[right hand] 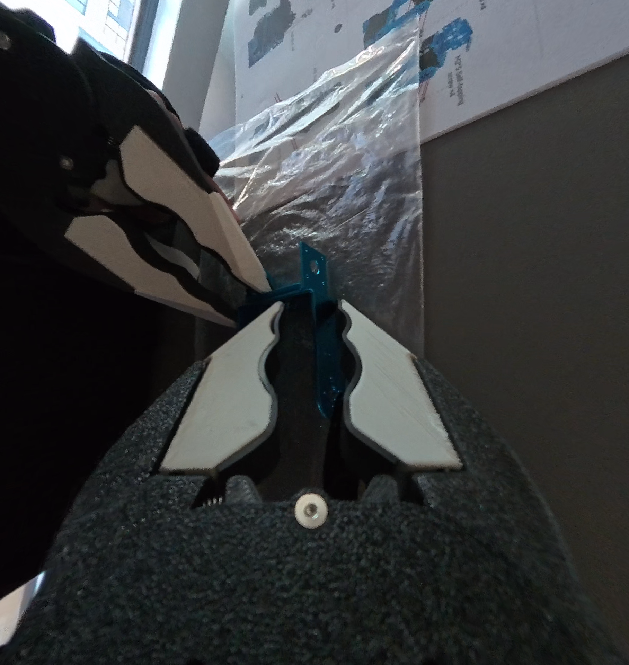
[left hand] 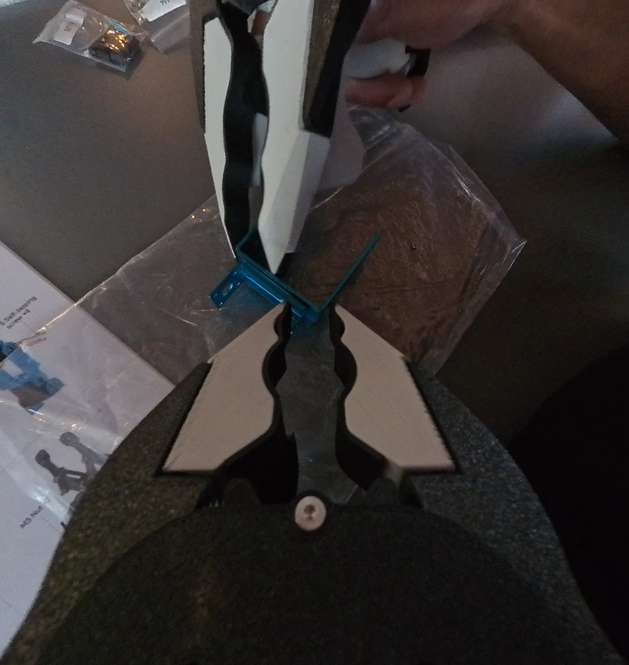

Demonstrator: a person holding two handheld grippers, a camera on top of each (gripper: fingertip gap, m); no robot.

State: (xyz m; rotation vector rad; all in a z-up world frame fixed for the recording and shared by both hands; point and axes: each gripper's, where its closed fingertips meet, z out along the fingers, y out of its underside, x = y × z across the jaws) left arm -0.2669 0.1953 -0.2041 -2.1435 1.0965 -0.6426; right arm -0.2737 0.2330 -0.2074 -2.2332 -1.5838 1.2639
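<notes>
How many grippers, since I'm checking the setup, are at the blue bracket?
2. The left gripper meets the blue bracket's near corner; the right gripper straddles its other end from opposite.

An assembly bench or hobby workshop is suggested: a grey-brown worktop (left hand: 90,162) is covered with a printed instruction sheet (left hand: 25,378) at its left edge, bagged small parts (left hand: 90,39) at the far-left corner, and a clear plastic bag (left hand: 414,234).

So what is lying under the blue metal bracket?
The blue metal bracket sits on a clear plastic bag, which lies on the dark table and overlaps a printed instruction sheet. The right gripper and left gripper hide parts of the bracket's underside.
</notes>
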